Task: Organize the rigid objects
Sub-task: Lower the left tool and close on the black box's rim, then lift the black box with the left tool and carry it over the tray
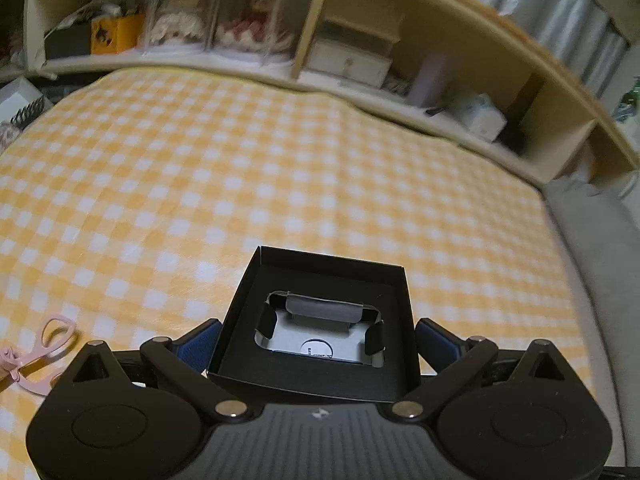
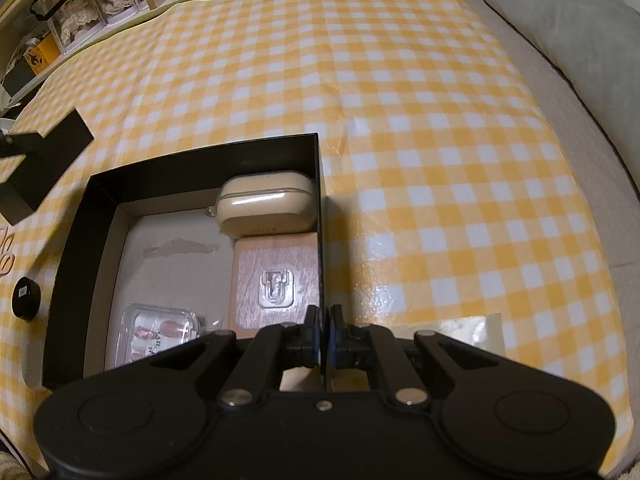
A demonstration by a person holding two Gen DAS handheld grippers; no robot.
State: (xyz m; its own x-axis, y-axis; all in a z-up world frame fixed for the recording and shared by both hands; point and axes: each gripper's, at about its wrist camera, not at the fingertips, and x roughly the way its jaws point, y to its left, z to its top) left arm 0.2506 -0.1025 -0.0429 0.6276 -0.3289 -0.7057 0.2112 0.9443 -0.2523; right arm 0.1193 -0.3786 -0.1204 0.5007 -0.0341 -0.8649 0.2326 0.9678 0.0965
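While the small black box (image 1: 316, 320) sits clamped between the left jaws (image 1: 318, 338), open side up with a grey cut-out insert inside, pink scissors (image 1: 38, 354) lie on the checked cloth (image 1: 280, 160) off to their left. Closed tight, the right jaws (image 2: 324, 332) pinch the right wall of the large black box (image 2: 80, 240); inside it, ahead and left of them, lie a beige case (image 2: 264, 208), wooden block (image 2: 272, 276) and clear case (image 2: 160, 332).

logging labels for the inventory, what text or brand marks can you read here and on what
No text reads clearly.
Beige earbud case: faint word on its front edge, too blurred to read.
Clear plastic case in the large black box: print too distorted.
Round sticker in the small black box: too small.
Black disc: label illegible.
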